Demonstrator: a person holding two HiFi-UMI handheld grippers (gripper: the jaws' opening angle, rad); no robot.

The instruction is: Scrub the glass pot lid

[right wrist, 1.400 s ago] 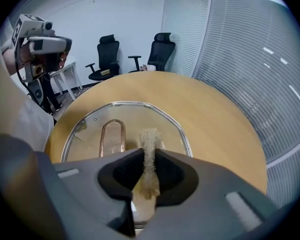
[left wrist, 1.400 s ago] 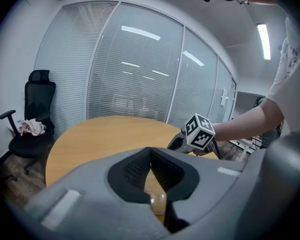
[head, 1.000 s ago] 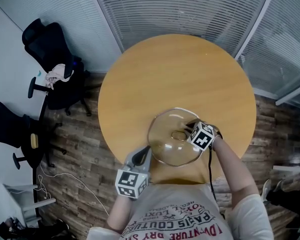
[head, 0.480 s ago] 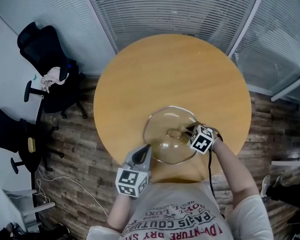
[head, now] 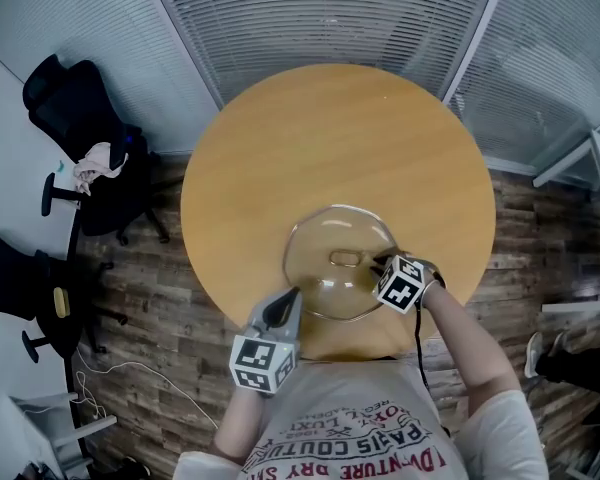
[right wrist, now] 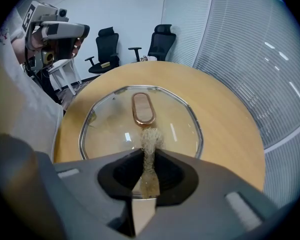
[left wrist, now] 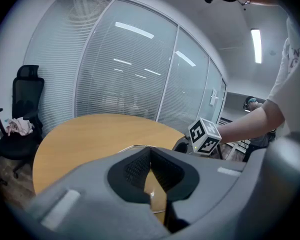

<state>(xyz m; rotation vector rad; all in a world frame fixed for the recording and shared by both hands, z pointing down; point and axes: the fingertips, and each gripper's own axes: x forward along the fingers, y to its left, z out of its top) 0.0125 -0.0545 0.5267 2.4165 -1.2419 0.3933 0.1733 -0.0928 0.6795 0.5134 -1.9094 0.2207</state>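
The glass pot lid (head: 325, 283) sits on the round wooden table (head: 340, 138), on the part of the top nearest the person, its steel rim reaching close to the table's near edge. Its oval copper-coloured handle (head: 342, 259) faces up at the lid's middle. In the right gripper view the lid (right wrist: 110, 129) fills the table's near part, with the handle (right wrist: 143, 109) lying lengthwise.

A tan scrub pad (right wrist: 150, 146) is pinched upright between the jaws of the right gripper (right wrist: 149, 154), and its frayed end touches the glass just short of the handle. In the head view the right gripper (head: 378, 264) comes in over the table's near-right edge, its marker cube above the lid's rim.

The left gripper (head: 288, 298) reaches in at the table's near-left edge. In its own view the left gripper (left wrist: 150, 156) has its jaws clenched on the lid's rim, with amber glass showing in the narrow slot between them.

Past the table's left side, on the wood-plank floor (head: 160, 298), stand two black office chairs: one (head: 65, 93) carries a crumpled cloth (head: 88, 173) on its seat, and the other (head: 20, 268) stands closer to the person. Beyond the table's far side runs a glass wall with white blinds (head: 320, 18).
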